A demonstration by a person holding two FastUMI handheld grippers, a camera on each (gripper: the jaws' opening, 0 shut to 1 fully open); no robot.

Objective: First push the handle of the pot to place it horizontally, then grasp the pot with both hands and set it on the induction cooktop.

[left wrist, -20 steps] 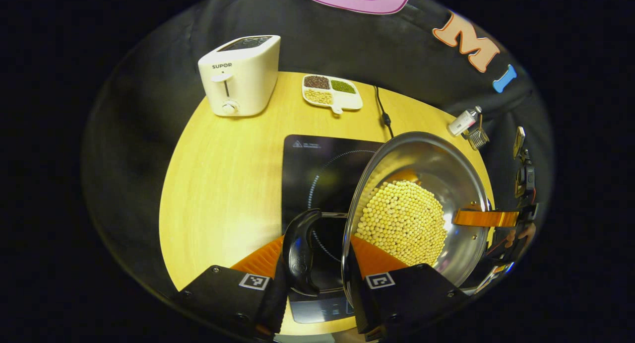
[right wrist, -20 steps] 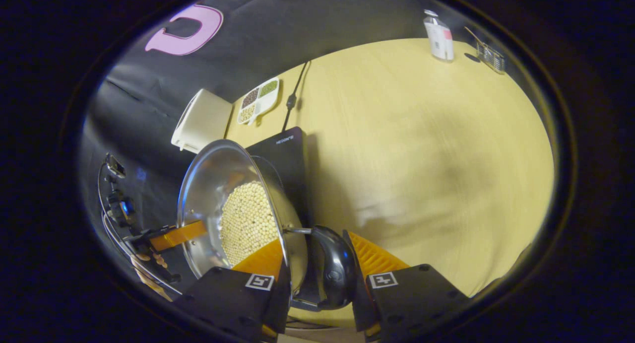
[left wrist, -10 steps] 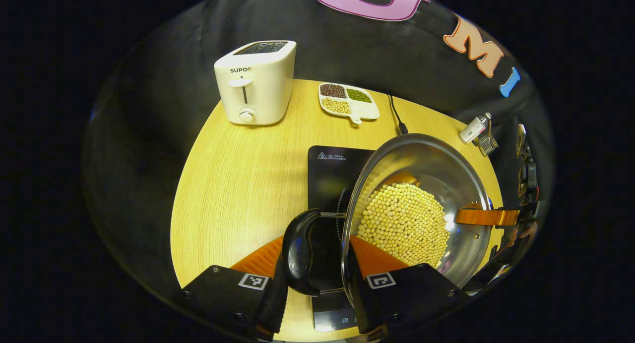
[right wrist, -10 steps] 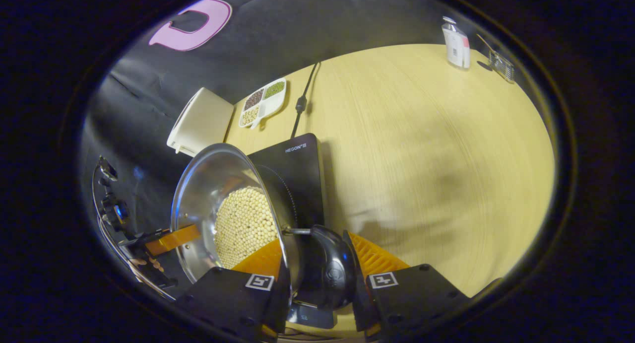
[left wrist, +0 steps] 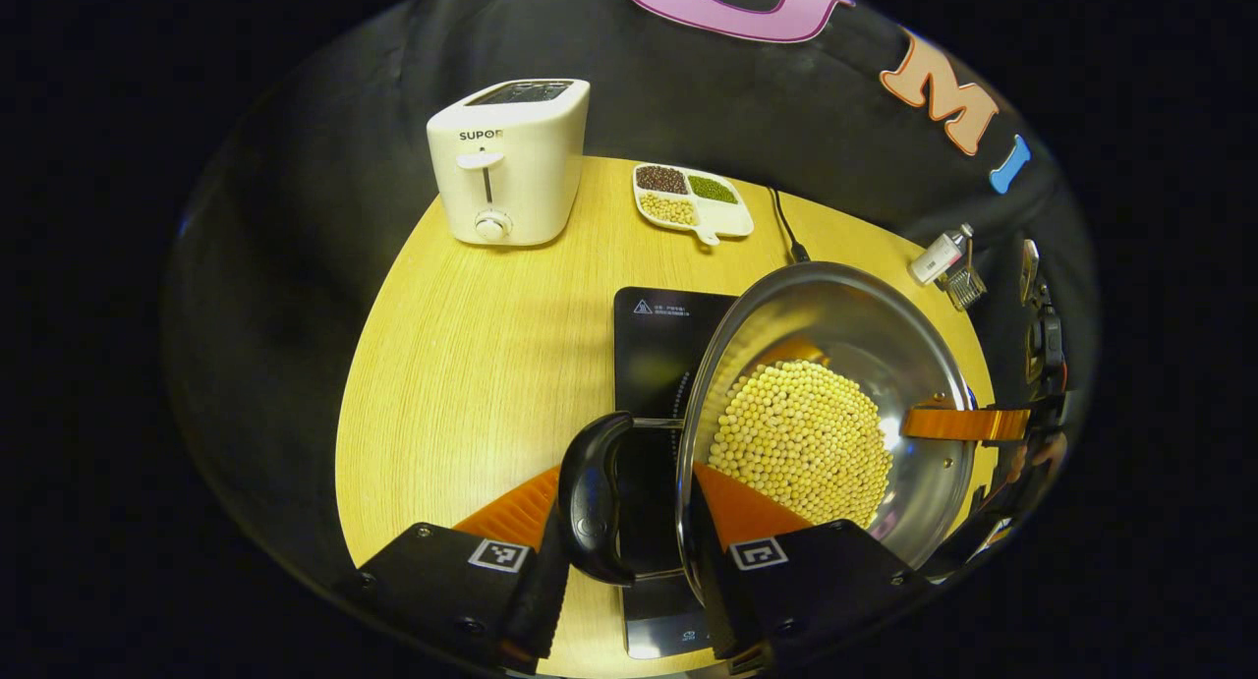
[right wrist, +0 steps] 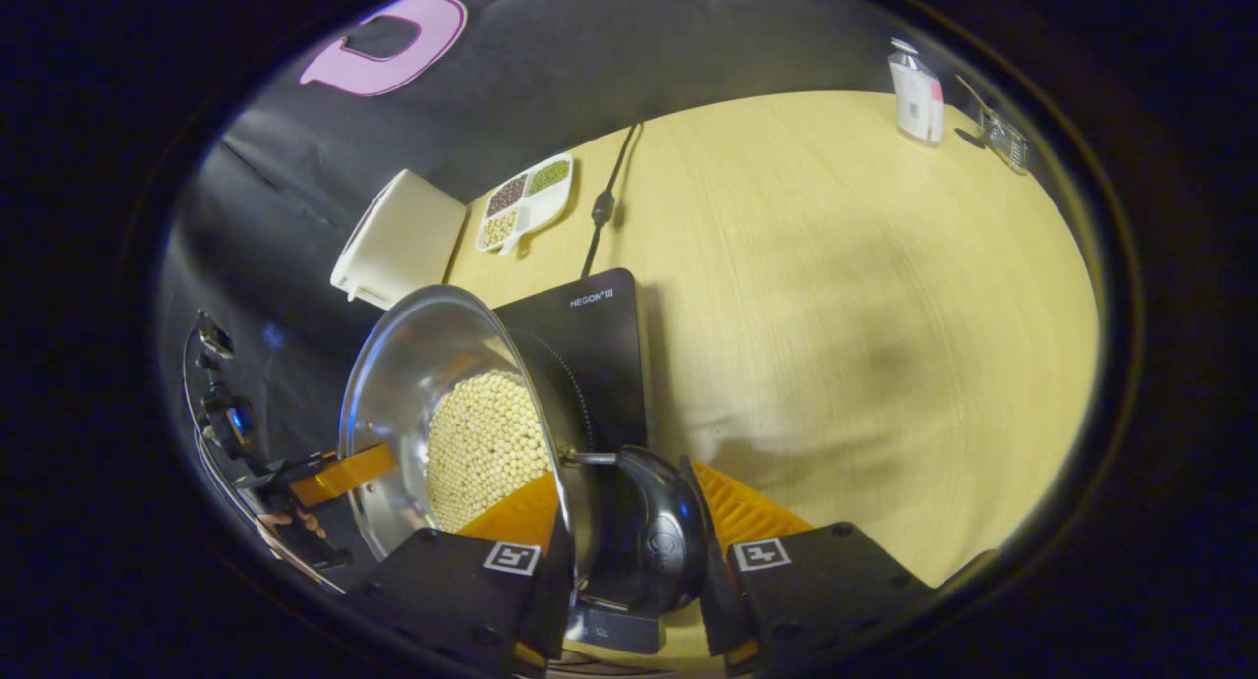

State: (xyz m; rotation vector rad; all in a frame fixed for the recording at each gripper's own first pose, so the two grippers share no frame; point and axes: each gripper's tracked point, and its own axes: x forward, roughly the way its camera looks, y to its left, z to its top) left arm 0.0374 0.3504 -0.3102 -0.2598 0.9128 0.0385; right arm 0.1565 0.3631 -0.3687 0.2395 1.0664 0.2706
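We're carrying the pot (left wrist: 835, 404) of beans, both grippers pinching its black side handles: left gripper (left wrist: 629, 522), right gripper (right wrist: 629, 527). It's hovering partly over the induction cooktop (left wrist: 654, 355). Next: centre it, lower level, release.

pot (left wrist: 835, 365) above induction cooktop (left wrist: 654, 345) | toaster (left wrist: 506, 163), divided dish (left wrist: 693, 199) behind cooktop | bottle (right wrist: 916, 94) at surface (left wrist: 472, 365) far edge
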